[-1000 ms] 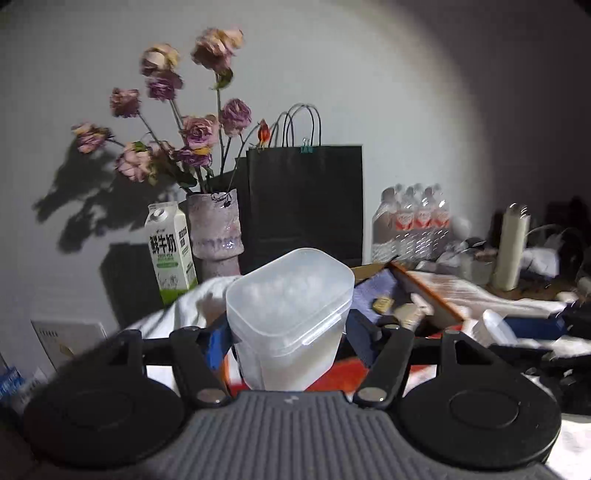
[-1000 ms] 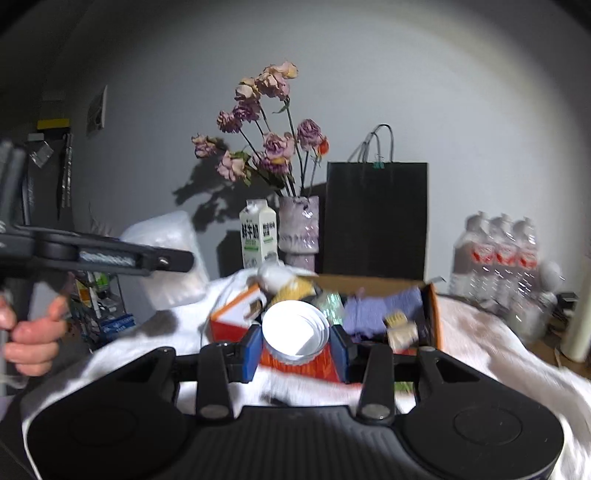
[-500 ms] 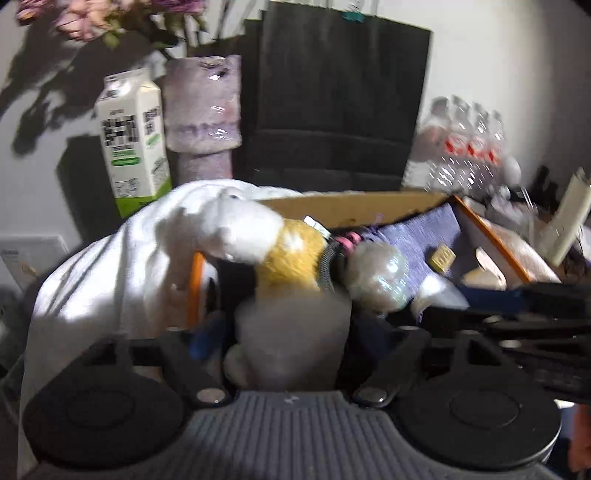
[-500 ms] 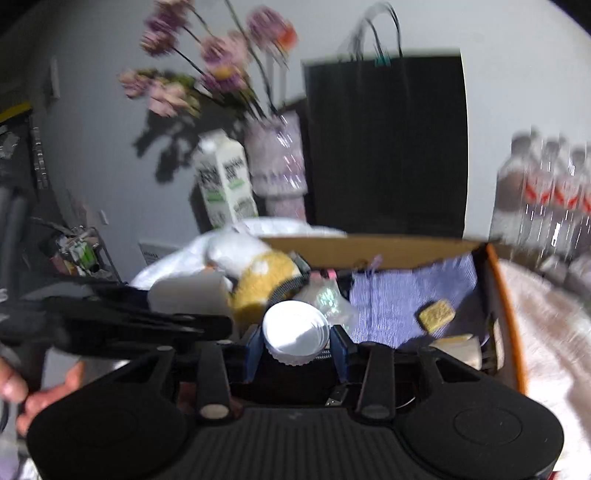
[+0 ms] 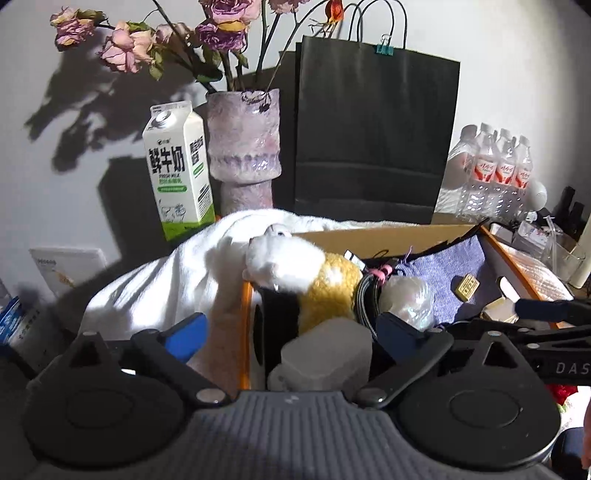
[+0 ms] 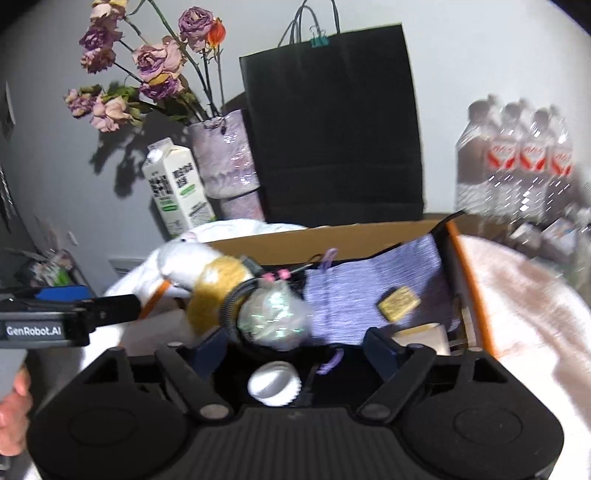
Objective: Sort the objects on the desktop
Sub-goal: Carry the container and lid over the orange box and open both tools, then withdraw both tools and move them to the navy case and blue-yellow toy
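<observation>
Left wrist view: the left hand-held gripper (image 5: 291, 338) is spread wide, and the frosted tub (image 5: 327, 352) sits loose between its fingers inside the box (image 5: 380, 236). I judge it light, stiff and slick; grip its flat sides. Right wrist view: the right hand-held gripper (image 6: 295, 349) is also apart, the white cap (image 6: 275, 384) lying free below it. It looks light and ridged; pinch the rim. A white cloth (image 5: 155, 291) covers the counter, and clutter crowds the room.

Water bottles (image 6: 517, 162) motion-blurred in right view; flowers (image 5: 207, 33) cropped at top edge; frosted container (image 5: 325, 354) base hidden behind left hand-held gripper (image 5: 291, 332)
</observation>
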The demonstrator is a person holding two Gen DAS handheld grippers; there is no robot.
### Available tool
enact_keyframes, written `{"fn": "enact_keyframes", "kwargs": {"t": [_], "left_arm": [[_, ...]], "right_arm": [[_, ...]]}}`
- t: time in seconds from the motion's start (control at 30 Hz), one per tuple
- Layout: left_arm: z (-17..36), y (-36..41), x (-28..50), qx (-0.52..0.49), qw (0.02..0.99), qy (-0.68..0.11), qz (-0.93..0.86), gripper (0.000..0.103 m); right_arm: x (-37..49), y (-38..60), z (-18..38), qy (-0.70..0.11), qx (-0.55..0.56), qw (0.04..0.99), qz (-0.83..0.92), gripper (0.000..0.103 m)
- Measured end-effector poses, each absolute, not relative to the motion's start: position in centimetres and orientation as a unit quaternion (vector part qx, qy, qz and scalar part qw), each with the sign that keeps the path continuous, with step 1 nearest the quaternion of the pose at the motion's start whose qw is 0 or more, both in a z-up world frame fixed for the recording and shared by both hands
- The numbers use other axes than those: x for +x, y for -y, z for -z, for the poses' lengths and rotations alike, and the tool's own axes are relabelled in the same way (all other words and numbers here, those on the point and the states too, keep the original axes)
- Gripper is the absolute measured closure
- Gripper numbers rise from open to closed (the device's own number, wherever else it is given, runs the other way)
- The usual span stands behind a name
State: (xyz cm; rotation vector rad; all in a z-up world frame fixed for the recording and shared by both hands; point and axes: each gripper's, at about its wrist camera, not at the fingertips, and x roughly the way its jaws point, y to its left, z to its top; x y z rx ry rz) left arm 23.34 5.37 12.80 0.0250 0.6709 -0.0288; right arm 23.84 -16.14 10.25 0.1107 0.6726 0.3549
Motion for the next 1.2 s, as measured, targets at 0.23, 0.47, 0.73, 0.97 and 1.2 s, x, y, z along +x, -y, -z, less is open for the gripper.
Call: {"fn": "enact_keyframes", "kwargs": {"t": [0.23,0.47,0.73,0.97,1.2], "left_arm": [[-12.8,-3.1,20.9,0.018,0.943,-0.332,-0.005,0.002],[-12.6,-2.2,16.4,0.009,0.947,-0.32,-0.011,0.002],[-12.8,-1.6,8.5,0.015,0.962,-0.274,0.0,0.0],[-10.8,-1.1,1.6,0.003,0.964,-0.265,0.023,0.0],[-5.8,-0.8,-4.4,-0.005,0.961,-0.278,0.0,0.0]], "right_arm": [[22.0,17.9,-10.9,-0.321,0.04,0.934,-0.154,0.016],[19.0,21.0,-11.1,-0.312,0.044,0.941,-0.124,0.016],[12.6,23.6,-10.3,-0.287,0.048,0.948,-0.126,0.014],[4.8,23.4,-8.6,-0.261,-0.008,0.954,-0.15,0.003],[-2.3,23.0,-6.1,-0.263,-0.006,0.953,-0.151,0.003]]}}
